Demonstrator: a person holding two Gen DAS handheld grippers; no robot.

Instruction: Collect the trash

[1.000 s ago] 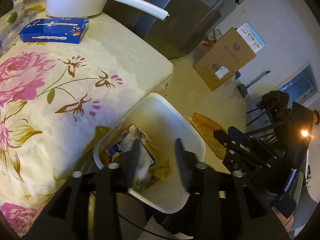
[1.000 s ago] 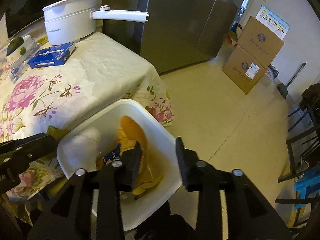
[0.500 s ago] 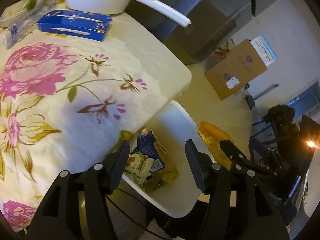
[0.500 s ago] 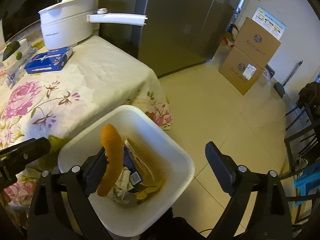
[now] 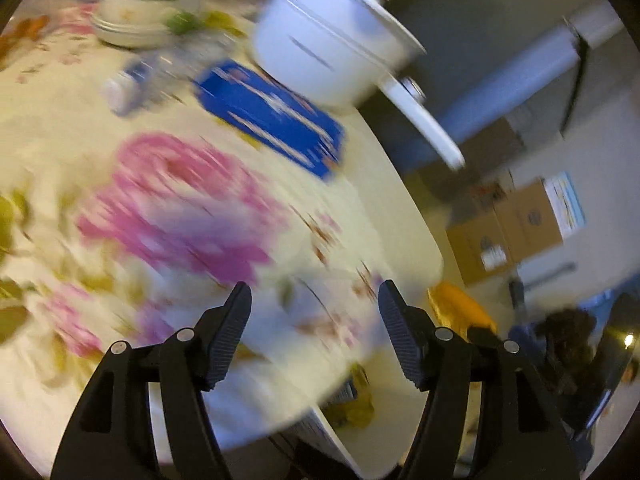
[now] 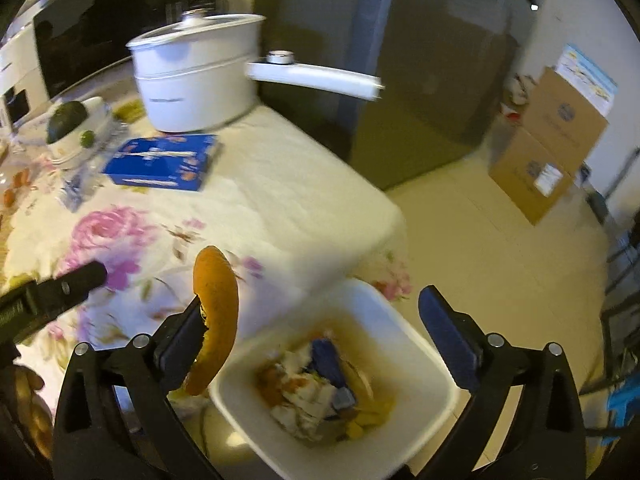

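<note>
Right gripper has its jaws opening and spread really wide now, hanging above the white bin that sits on the floor against the table edge. The funny bit: the orange peel is stuck against the inside of the left finger, curving up past its tip, with nothing pressing it from the other side, so it isn't actually gripped. It sits over the table edge just beside the bin, not in it. The bin has wrappers and yellowish scraps in it.

Left gripper is over the flowered tablecloth, jaws opening with nothing between them. That view is badly blurred. Further back on the table there's a blue box, a white pot with a long handle, and a bowl with something dark green in it.
</note>
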